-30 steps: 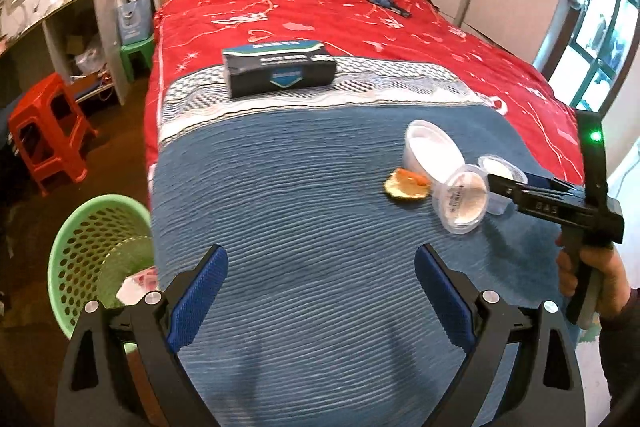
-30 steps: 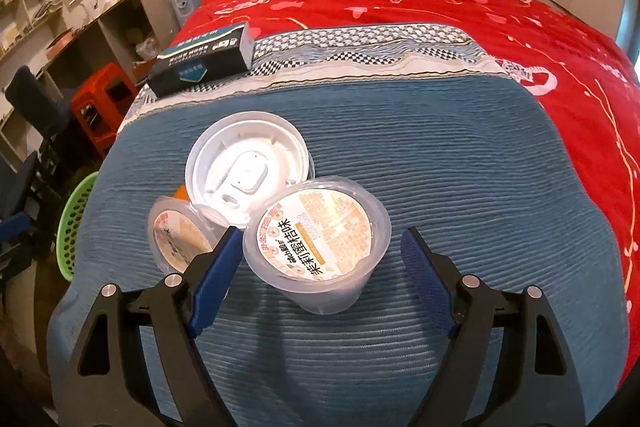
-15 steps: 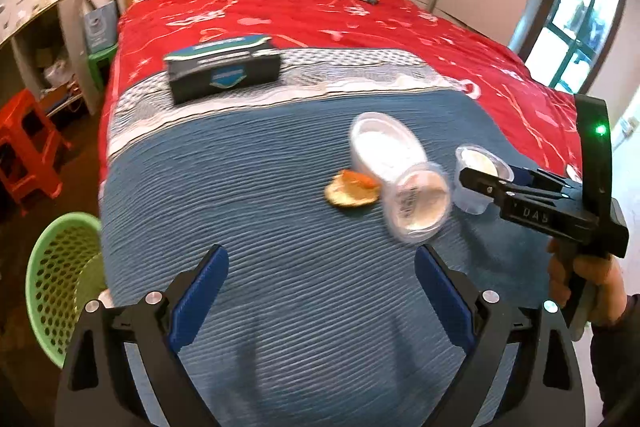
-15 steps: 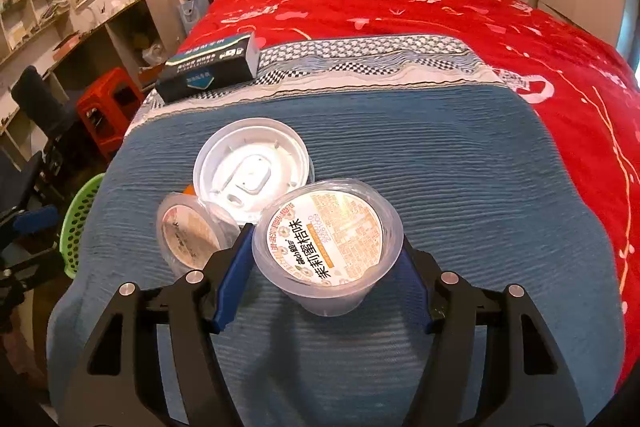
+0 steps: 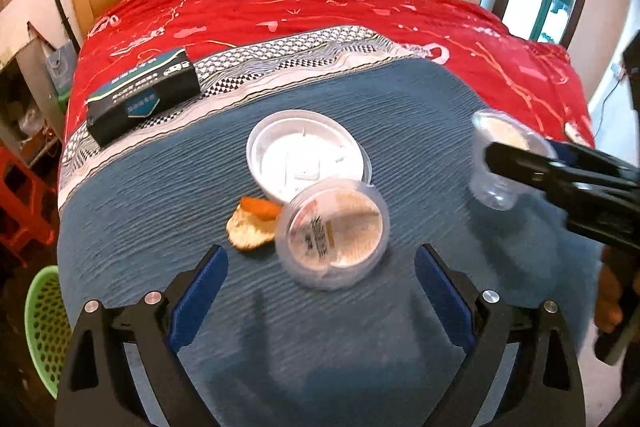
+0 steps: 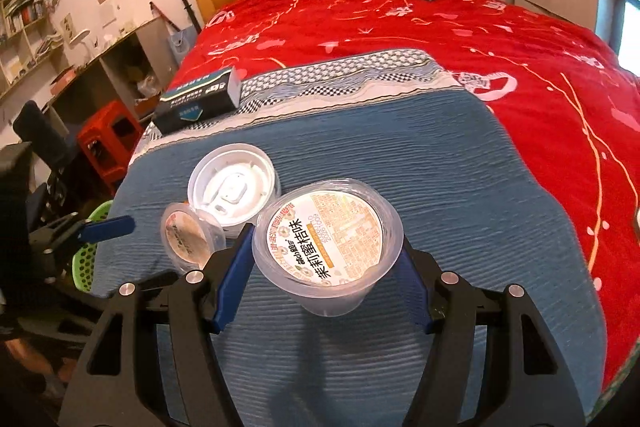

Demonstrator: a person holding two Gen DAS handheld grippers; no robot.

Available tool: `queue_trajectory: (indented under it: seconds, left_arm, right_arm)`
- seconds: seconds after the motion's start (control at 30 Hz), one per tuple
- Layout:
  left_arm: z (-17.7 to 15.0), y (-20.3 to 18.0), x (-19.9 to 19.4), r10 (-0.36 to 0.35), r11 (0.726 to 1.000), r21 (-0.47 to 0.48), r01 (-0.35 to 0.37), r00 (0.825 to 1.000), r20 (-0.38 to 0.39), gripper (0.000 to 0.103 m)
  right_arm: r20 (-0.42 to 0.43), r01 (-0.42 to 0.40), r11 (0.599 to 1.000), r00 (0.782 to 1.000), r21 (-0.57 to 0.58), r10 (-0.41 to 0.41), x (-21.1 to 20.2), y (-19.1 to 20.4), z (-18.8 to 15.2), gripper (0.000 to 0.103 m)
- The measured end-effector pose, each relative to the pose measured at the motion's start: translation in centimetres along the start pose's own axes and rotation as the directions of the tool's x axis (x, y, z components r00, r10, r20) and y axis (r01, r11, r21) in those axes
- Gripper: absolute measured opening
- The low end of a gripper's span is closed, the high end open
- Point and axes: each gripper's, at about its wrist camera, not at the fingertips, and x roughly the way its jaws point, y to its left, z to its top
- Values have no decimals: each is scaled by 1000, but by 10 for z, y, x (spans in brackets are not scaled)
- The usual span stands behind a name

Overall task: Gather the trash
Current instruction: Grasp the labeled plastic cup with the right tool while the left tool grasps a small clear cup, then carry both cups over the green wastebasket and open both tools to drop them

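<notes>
My right gripper (image 6: 326, 239) is shut on a clear plastic cup (image 6: 328, 235) with a printed seal and holds it just above the blue bed cover. The left wrist view shows that cup (image 5: 496, 163) at the right in the right gripper (image 5: 520, 163). A second sealed cup (image 5: 334, 231) lies tipped on the cover, straight ahead of my open left gripper (image 5: 320, 255). A white round lid (image 5: 306, 153) and a piece of orange peel (image 5: 252, 225) lie against it. From the right wrist, the tipped cup (image 6: 192, 241) and the lid (image 6: 234, 187) sit left of the held cup.
A green mesh basket (image 5: 44, 327) stands on the floor at the bed's left corner. A dark box (image 5: 144, 99) lies on the patterned band of the bed. A red stool (image 6: 110, 135) and shelves line the left wall. A hand (image 5: 608, 291) grips the right tool.
The right gripper closed on the printed cup and raised it off the cover. The left gripper swept right, from beside the basket to in front of the tipped cup.
</notes>
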Motion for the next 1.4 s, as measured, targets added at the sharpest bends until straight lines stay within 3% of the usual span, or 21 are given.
queue_trajectory:
  seconds: [0.33,0.4,0.47,0.57,0.93,1.17,1.4]
  left_arm:
    - [6,-11,32,59,998,-3,-59,998,-27,90]
    - [6,-9,35,56,998,-16,-57,998,-33,82]
    - [6,-8,37,43,999,-25,-44,998,-37,67]
    - [5,-5,34,24,999,-36,-25,999,-29,65]
    - [-14,29,-26,4,996,-93,2,998,61,65]
    - [-43,80,-74,81,986,-156,-65,992,94,65]
    - [-81,142,-119,196,955,-246,-164,975,108,65]
  right_arm:
    - [0,-17,999,1000,50,17,-5,-9,-7,65]
    - [-4,-18,999,1000,49,18,-5,-9,-9,65]
    - [-7,-19,998,1000,52,19,-4,-9,-10,65]
    - [-8,-19,998,1000,54,19,-5,-8,-12,65]
    - [4,-54,998,999,15,54,-17,24,-16,65]
    - [4,-107,994,994,-28,107,-19,63,-15,65]
    - [-16,-168,981,986,-97,167,-15,119,-13,65]
